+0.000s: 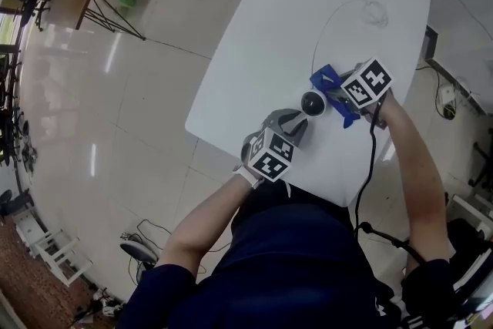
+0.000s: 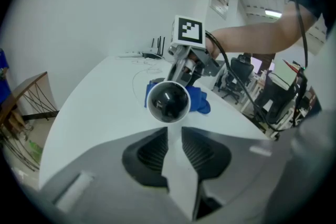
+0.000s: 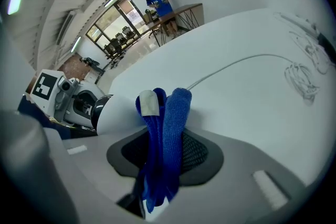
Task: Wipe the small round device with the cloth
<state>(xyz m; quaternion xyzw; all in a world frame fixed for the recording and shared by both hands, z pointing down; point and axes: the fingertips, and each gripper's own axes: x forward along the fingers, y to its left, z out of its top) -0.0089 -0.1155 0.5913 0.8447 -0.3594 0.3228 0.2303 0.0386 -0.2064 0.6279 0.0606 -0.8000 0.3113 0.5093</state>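
While pinching the small round device [image 2: 168,102] by its white base in the left gripper [image 2: 175,134] at the near edge of the table [image 1: 269,27], clamped the blue cloth [image 3: 176,113] in the right gripper [image 3: 164,136]. Had cloth just right of the device, perhaps touching; judged a short leftward sweep enough.

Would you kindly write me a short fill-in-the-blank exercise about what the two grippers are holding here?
1. The right gripper is shut on a folded ____ cloth.
2. The left gripper clamps the small round device by its white stem; its dome is ____.
3. Both grippers are over a ____ table.
Missing words: blue; black; white.
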